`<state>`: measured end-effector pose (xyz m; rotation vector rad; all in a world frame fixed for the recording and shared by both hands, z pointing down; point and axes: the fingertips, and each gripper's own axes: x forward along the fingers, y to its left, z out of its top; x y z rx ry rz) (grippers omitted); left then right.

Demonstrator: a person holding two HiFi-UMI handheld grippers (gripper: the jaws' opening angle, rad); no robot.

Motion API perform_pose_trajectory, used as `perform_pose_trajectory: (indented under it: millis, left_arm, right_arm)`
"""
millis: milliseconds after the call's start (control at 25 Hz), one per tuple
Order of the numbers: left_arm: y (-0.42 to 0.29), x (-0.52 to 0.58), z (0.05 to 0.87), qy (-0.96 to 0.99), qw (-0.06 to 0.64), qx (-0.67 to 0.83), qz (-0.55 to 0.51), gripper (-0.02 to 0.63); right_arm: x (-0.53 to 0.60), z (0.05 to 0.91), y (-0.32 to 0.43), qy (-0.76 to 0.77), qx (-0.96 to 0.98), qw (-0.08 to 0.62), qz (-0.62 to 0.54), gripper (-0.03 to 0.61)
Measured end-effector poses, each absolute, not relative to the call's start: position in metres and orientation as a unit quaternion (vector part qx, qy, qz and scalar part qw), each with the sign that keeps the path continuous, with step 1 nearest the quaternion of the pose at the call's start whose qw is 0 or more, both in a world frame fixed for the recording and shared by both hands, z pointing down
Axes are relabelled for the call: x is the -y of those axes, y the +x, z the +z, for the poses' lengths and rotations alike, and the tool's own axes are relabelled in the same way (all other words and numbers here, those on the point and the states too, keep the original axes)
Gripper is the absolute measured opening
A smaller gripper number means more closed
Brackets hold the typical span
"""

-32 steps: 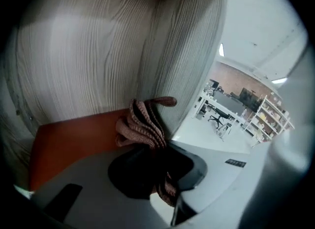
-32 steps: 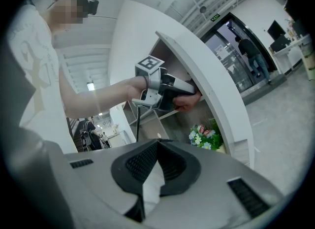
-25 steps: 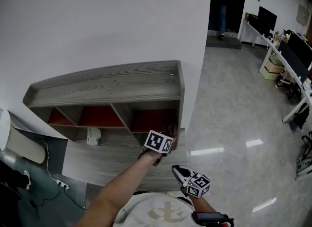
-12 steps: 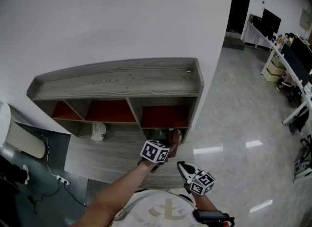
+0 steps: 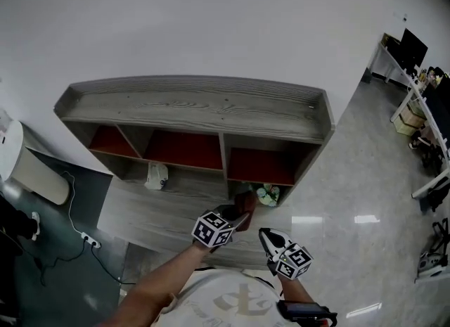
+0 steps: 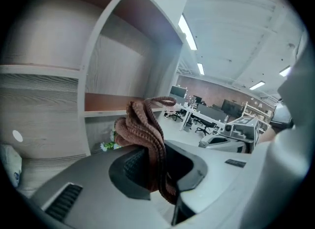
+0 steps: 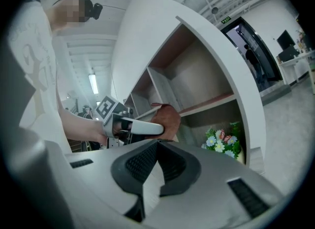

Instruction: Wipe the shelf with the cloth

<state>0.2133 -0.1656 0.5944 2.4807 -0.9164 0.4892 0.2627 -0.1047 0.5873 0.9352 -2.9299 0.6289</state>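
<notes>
We look along our left gripper (image 6: 157, 168), its dark-padded jaws closed on a brown ribbed cloth (image 6: 140, 124) that bunches up above them (a loose loop curls off the top). Behind stands a grey wood-grain shelf unit (image 6: 93, 80) with open compartments. Small flowers (image 6: 109, 145) sit low inside. Office desks (image 6: 197, 117) lie beyond.

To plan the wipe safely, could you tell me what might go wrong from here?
The potted flowers stand in the lower right compartment of the shelf, near the cloth; a sweep might knock them over. The left gripper pinches the cloth bunched, a loop sticking out; it may slip.
</notes>
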Motion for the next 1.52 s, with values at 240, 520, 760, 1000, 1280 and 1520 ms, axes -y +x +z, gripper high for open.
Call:
perform_pose_trajectory:
  millis: [240, 520, 760, 1000, 1280, 1520]
  left_arm:
    - [0.162, 0.149, 0.592, 0.895, 0.220, 0.367, 0.129, 0.067]
    - [0.108, 0.121, 0.601, 0.875, 0.224, 0.416, 0.103, 0.067]
    - [0.075, 0.100, 0.611, 0.853, 0.232, 0.459, 0.087, 0.067]
    - [0.054, 0.095, 0.613, 0.837, 0.231, 0.491, 0.075, 0.067]
    - [0.044, 0.091, 0.615, 0.835, 0.231, 0.495, 0.068, 0.067]
    - [0.048, 0.092, 0.616, 0.840, 0.228, 0.487, 0.068, 0.067]
  right_arm:
    - [0.110, 0.581, 0.230, 0.270, 0.944, 0.006, 0.188, 0.003]
    - [0.109, 0.577, 0.201, 0.236, 0.956, 0.020, 0.173, 0.003]
    - [0.113, 0.576, 0.184, 0.219, 0.961, 0.026, 0.168, 0.003]
    - [0.112, 0.578, 0.166, 0.200, 0.965, 0.032, 0.169, 0.003]
    - [0.105, 0.581, 0.156, 0.195, 0.965, 0.037, 0.172, 0.003]
    - [0.102, 0.583, 0.156, 0.205, 0.962, 0.042, 0.174, 0.003]
